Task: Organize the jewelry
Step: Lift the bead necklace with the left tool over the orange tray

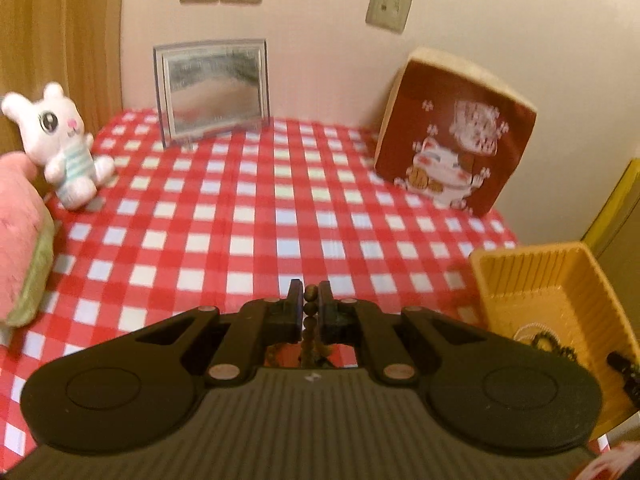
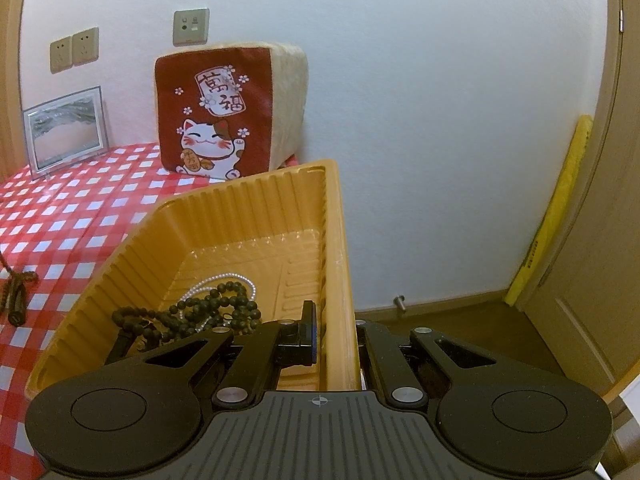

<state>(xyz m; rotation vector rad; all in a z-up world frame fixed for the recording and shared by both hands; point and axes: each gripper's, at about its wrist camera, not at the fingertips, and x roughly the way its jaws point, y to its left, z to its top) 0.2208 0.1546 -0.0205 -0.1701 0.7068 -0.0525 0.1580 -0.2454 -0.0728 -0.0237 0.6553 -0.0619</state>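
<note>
Checked tablecloth (image 1: 280, 208); left jaws clenched on brown bead strand (image 1: 310, 312) (dangling), right jaws pinching yellow tray (image 2: 340, 280) wall.

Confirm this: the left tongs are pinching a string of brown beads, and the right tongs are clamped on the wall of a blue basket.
One mistake: the basket is yellow, not blue, as the right wrist view shows. The rest holds: the left tongs pinch the string of brown beads, and the right tongs clamp the basket's wall.

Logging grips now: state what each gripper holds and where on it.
Left gripper: brown bead string, pinched near its top. Right gripper: yellow basket, clamped on its side wall.
</note>
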